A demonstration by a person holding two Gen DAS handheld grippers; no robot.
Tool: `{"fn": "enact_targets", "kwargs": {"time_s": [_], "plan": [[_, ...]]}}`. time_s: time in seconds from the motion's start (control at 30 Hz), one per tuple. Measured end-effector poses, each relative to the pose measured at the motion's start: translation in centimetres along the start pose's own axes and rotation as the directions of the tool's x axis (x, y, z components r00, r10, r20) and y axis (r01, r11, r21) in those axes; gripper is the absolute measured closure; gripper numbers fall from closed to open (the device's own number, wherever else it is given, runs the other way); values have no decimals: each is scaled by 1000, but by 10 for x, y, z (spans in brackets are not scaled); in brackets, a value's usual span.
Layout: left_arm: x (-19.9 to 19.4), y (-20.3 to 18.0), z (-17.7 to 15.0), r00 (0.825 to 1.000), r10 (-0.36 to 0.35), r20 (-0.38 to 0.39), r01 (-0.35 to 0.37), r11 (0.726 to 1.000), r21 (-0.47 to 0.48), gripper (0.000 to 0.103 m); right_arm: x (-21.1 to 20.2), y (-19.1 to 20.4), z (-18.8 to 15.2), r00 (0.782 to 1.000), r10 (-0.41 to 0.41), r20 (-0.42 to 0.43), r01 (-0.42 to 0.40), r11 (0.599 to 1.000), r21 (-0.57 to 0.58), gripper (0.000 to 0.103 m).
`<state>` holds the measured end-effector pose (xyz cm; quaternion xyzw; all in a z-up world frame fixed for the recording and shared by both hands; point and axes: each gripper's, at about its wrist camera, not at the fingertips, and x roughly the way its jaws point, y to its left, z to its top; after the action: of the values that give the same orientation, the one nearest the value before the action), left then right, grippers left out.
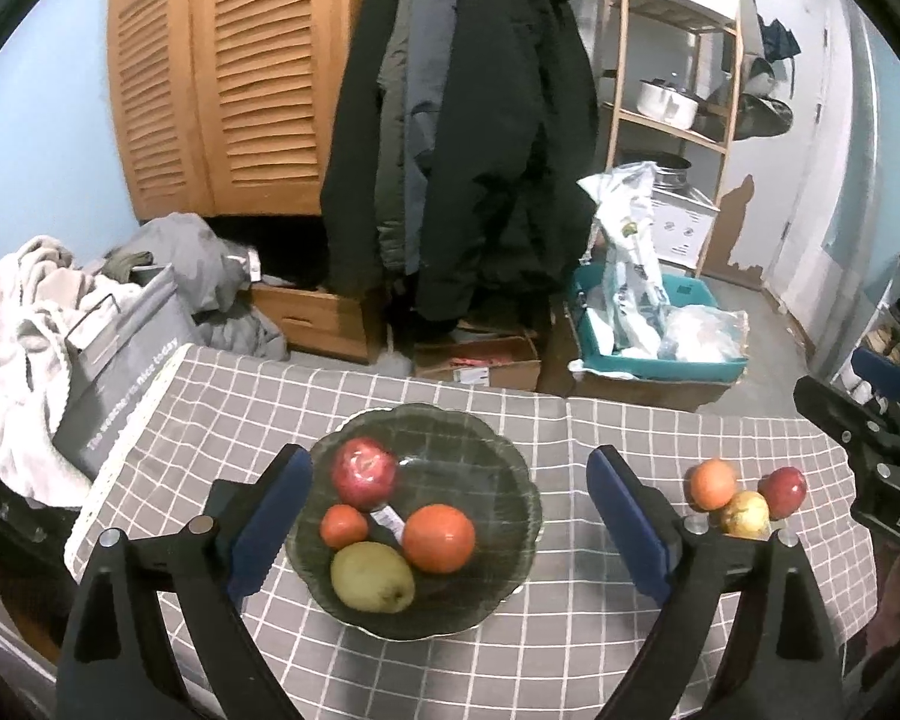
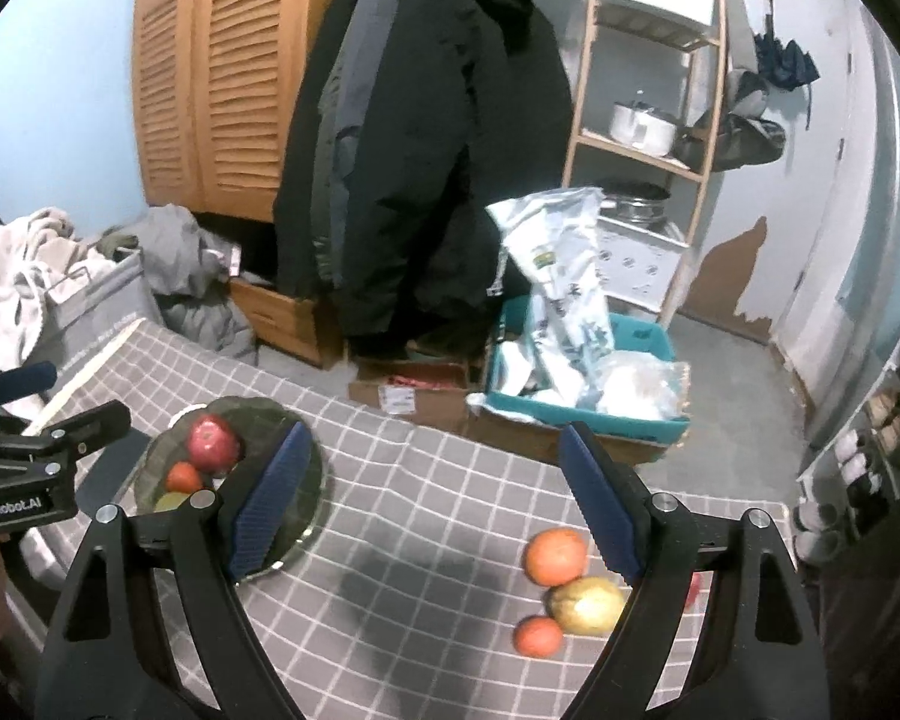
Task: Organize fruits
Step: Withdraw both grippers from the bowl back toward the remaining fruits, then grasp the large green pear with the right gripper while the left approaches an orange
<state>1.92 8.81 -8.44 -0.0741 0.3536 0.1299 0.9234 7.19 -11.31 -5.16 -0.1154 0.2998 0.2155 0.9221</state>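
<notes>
Both grippers hang over the near edge of the table (image 1: 570, 648), jaws spread, nothing between the blue pads.

Left gripper (image 1: 447, 516): wide open, empty. Seen past its fingers, the dark glass bowl (image 1: 510, 546) sits on the grey checked cloth (image 1: 258, 408), towards the table's left. Bowl contents: red apple (image 1: 366, 473) at the far side, small orange (image 1: 344, 525) at the left, large orange (image 1: 438, 538) at the right, yellow-green pear (image 1: 372, 577) nearest. A small white label (image 1: 388, 518) lies among them, touching the apple's underside.

Right gripper (image 2: 435, 504): open, empty, held above bare cloth between the bowl and the loose fruit. Its left finger (image 2: 270, 498) hides the bowl's right half in the right wrist view.

Loose fruit, on the cloth well right of the bowl, clustered and touching:
- orange (image 2: 555, 557), far side
- pear (image 2: 587, 606), middle
- small orange (image 2: 538, 636), nearest
- red apple (image 1: 782, 491), rightmost, mostly hidden behind the right finger in the right wrist view

Beyond the table: dark coats (image 1: 468, 138), a louvred wooden cabinet (image 1: 222, 72), a teal bin (image 1: 660, 360) of bags on the floor.
</notes>
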Motion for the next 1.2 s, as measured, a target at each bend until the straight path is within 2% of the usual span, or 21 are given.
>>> {"fn": "enact_targets", "kwargs": {"time_s": [0.3,0.87,1.2], "plan": [[-1,-33,4,999,-46,-1,46,998,34,8,-15,-34,-14,1000,-31,-6,31,999,40,18],[5,-110,0,991,-125,-39,129,981,142,8,-37,-118,-48,989,-143,-44,148,977,153,18],[20,-144,-3,987,-141,-75,153,971,183,8,-33,-145,-64,983,-165,-82,178,965,192,18]]}}
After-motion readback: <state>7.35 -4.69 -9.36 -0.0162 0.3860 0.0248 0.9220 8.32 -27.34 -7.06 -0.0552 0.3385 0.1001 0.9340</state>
